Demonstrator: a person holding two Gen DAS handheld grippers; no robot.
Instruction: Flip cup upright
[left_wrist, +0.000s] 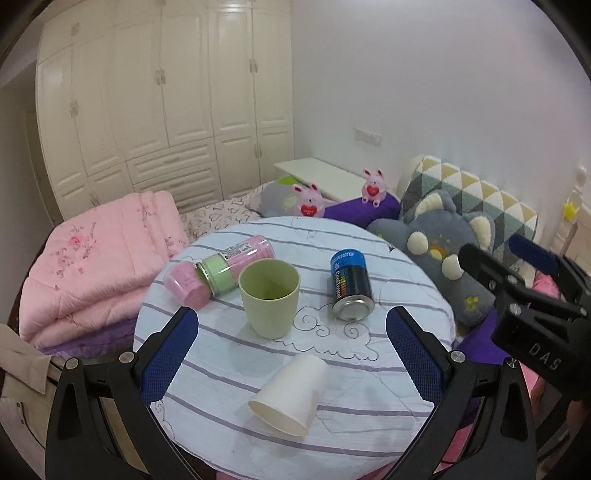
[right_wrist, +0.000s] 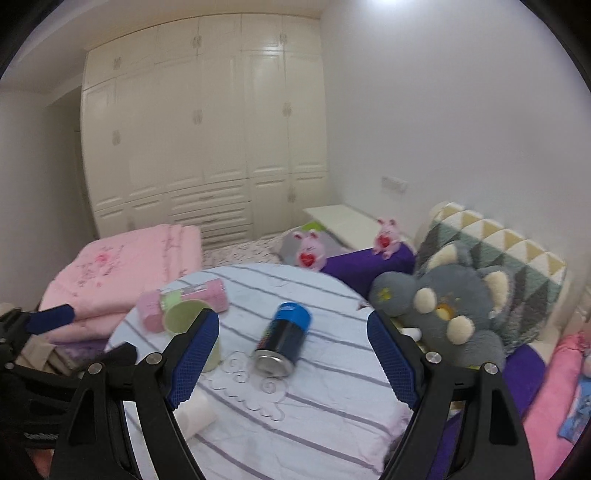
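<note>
A white paper cup (left_wrist: 290, 395) lies on its side on the round striped table (left_wrist: 369, 424), mouth toward me; it is partly hidden behind a finger in the right wrist view (right_wrist: 195, 413). A green cup (left_wrist: 269, 297) stands upright behind it, also seen in the right wrist view (right_wrist: 183, 317). My left gripper (left_wrist: 291, 350) is open and empty, its fingers either side of the white cup, just above it. My right gripper (right_wrist: 293, 354) is open and empty over the table, and shows at the right of the left wrist view (left_wrist: 524, 280).
A blue and black can (left_wrist: 350, 284) lies on its side right of the green cup. A pink tube (left_wrist: 221, 269) lies behind the cup. Folded pink quilt (left_wrist: 96, 266) is left of the table, a grey plush toy (left_wrist: 443, 251) right.
</note>
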